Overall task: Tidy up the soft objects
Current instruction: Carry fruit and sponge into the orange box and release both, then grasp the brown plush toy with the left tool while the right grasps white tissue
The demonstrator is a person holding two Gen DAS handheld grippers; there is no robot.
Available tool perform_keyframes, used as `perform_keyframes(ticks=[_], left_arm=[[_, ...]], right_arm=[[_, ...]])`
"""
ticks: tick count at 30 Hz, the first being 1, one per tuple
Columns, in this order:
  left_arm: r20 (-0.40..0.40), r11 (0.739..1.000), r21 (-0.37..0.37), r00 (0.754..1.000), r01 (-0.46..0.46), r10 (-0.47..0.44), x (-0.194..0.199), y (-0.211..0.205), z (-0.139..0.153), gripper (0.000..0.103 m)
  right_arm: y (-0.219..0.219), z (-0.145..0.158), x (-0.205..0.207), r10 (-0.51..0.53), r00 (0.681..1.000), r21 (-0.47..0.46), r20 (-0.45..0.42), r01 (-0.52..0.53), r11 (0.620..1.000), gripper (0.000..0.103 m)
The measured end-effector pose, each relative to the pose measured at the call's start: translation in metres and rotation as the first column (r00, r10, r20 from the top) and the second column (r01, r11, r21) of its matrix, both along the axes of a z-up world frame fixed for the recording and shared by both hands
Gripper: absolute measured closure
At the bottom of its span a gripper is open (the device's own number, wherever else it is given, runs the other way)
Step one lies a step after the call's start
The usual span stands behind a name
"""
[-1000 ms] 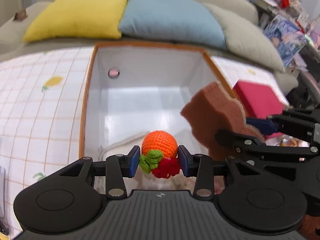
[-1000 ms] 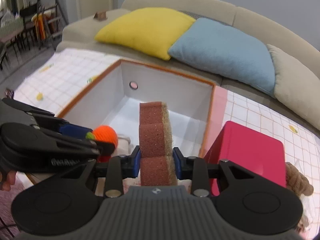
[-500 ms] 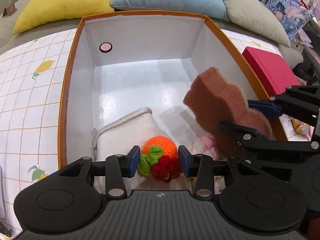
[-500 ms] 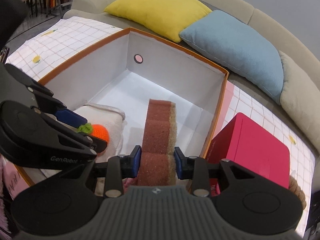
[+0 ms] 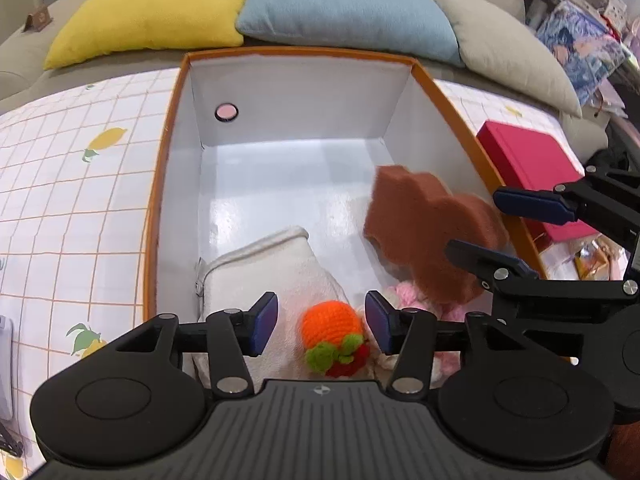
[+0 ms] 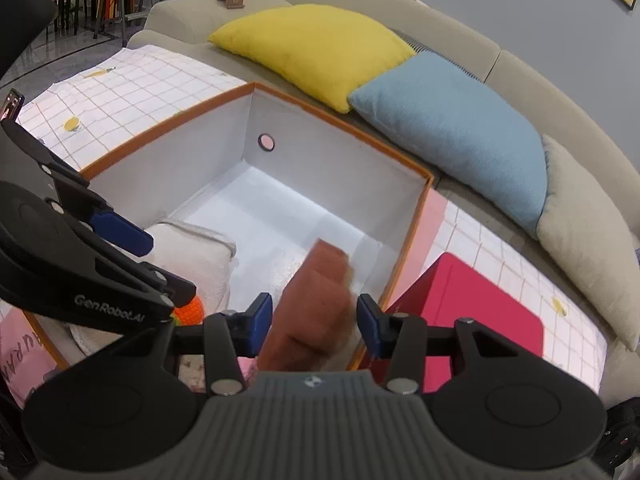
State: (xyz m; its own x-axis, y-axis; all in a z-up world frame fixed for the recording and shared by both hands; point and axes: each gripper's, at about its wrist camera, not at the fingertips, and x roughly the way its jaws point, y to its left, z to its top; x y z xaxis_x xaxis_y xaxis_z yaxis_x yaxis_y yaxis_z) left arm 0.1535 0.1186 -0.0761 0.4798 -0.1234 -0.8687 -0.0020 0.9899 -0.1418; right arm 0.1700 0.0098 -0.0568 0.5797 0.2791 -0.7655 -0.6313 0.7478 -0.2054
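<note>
Jaws on both your grippers are opening over the white box [image 5: 182, 184]: the left gripper [image 5: 322, 322] lets the crocheted orange [image 5: 330, 326] drop beside the cream pouch [image 5: 264, 272], the right gripper [image 6: 314, 318] frees the blurred, tilting brown sponge [image 6: 316, 304], so both land inside.

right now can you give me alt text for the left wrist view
The left gripper hangs over an open orange-rimmed box, its jaws opening with a crocheted orange loose between them, above a white pouch. To the right, the right gripper is opening around a brown sponge inside the box. Cushions line the sofa behind.
</note>
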Motion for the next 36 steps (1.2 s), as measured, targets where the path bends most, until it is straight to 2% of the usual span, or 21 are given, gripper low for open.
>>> perform_keyframes(ticks=[3, 6, 17, 25, 29, 36], left_arm=[[0.022, 1.000, -0.011, 1.000, -0.011, 0.012, -0.004, 0.000, 0.005, 0.035], [0.044, 0.999, -0.031, 0.999, -0.015, 0.016, -0.009, -0.003, 0.011, 0.034], [0.185, 0.999, -0.021, 0.982, 0.047, -0.043, -0.040, -0.035, 0.041, 0.034], [0.291, 0.988, -0.050, 0.948, 0.149, -0.128, -0.070, -0.084, 0.055, 0.034], [0.318, 0.979, -0.049, 0.932, 0.200, -0.174, -0.079, -0.112, 0.058, 0.034], [0.306, 0.948, -0.042, 0.907, 0.316, -0.289, -0.073, -0.158, 0.055, 0.034]], right_arm=[[0.000, 0.004, -0.006, 0.004, 0.999, -0.032, 0.054, -0.003, 0.999, 0.057], [0.002, 0.006, -0.015, 0.030, 0.991, -0.091, 0.129, -0.018, 0.996, 0.057], [-0.042, 0.030, -0.047, -0.012, 0.987, -0.015, 0.158, 0.014, 1.000, 0.056], [-0.108, 0.041, -0.072, -0.185, 0.975, 0.117, 0.123, 0.170, 0.978, 0.055], [-0.145, 0.039, -0.087, -0.282, 0.951, 0.154, 0.124, 0.263, 0.952, 0.055], [-0.202, 0.027, -0.105, -0.424, 0.897, 0.191, 0.122, 0.398, 0.897, 0.049]])
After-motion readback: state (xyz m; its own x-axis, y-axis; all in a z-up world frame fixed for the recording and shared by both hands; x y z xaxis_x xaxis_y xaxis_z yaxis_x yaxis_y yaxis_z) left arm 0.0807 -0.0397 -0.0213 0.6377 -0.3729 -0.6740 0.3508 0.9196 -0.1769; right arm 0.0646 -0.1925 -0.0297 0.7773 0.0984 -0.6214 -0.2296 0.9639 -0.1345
